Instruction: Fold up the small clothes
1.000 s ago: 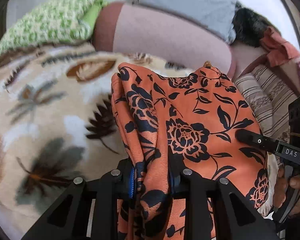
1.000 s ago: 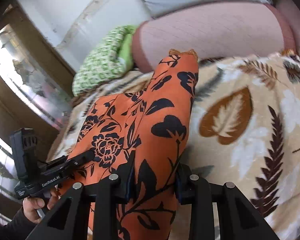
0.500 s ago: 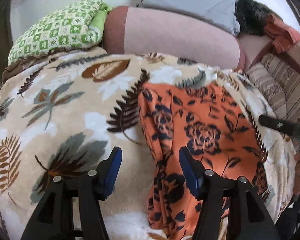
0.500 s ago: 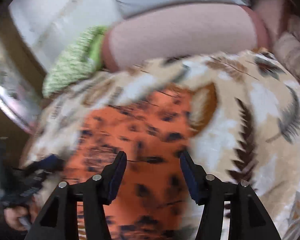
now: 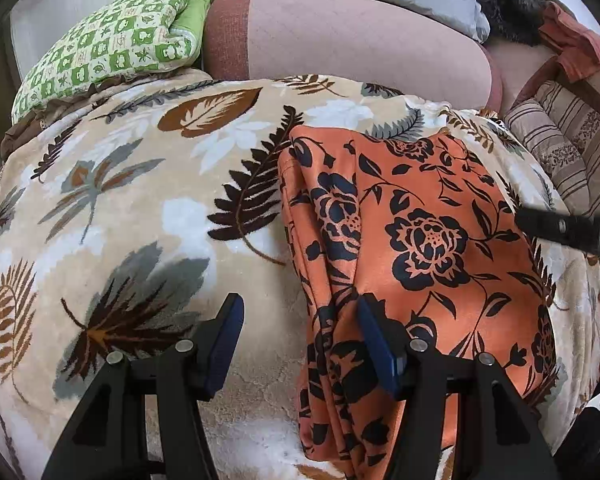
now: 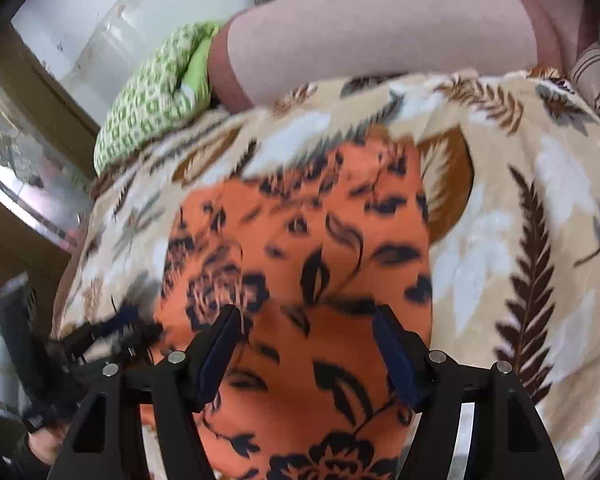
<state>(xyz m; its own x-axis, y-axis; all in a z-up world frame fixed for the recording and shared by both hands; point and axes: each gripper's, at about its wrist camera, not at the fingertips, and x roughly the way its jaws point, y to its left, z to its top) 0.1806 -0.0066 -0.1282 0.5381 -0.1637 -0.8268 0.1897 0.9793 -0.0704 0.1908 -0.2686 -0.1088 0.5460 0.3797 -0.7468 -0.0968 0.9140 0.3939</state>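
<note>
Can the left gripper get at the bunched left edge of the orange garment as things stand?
Probably yes: the left gripper is open, the orange garment has its bunched edge by its right finger, nothing covering it.

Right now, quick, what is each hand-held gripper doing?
Left hand-held gripper: open, holding nothing, at the orange flowered cloth's edge.
Right hand-held gripper: open, holding nothing, above the cloth.

- The lower end of the orange floral garment (image 5: 428,240) is cut off by the bottom edge in the left wrist view.
- The right claw (image 5: 556,228) is cut off at the right edge there; only one black finger is seen.
- The right wrist view is motion-blurred; the garment's print is smeared.
- The left claw (image 6: 100,336) is blurred at lower left there, so its jaws cannot be read.
</note>
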